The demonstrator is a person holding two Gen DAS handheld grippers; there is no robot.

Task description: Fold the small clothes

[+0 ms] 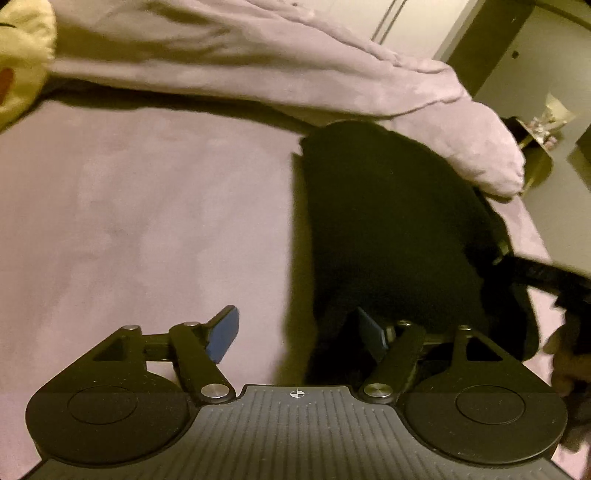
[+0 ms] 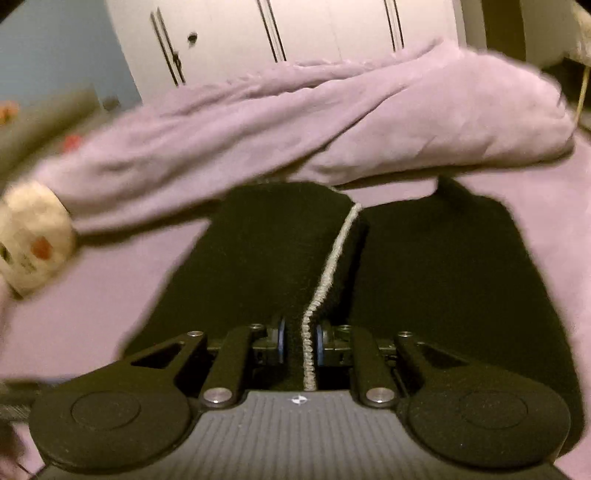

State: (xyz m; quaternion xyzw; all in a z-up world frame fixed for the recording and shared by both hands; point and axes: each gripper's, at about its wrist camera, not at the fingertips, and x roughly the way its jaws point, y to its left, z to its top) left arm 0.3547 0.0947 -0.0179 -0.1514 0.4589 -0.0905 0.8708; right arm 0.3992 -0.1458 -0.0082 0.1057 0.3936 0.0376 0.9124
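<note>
On the lilac bed sheet [image 1: 129,221] lies the black garment [image 2: 443,280], spread flat, long axis running away from me toward the bunched duvet [image 2: 258,133]. My right gripper [image 2: 299,343] is pinched tight on a raised fold of it, the pale stitched seam [image 2: 332,266] running up between the pads. My left gripper [image 1: 295,332] hovers low with fingers spread wide, straddling the garment's left edge: left pad [image 1: 223,336] over bare sheet, right pad over black cloth. White wardrobe [image 2: 295,29] behind the duvet; yellow plush [image 1: 18,55] far left.
</note>
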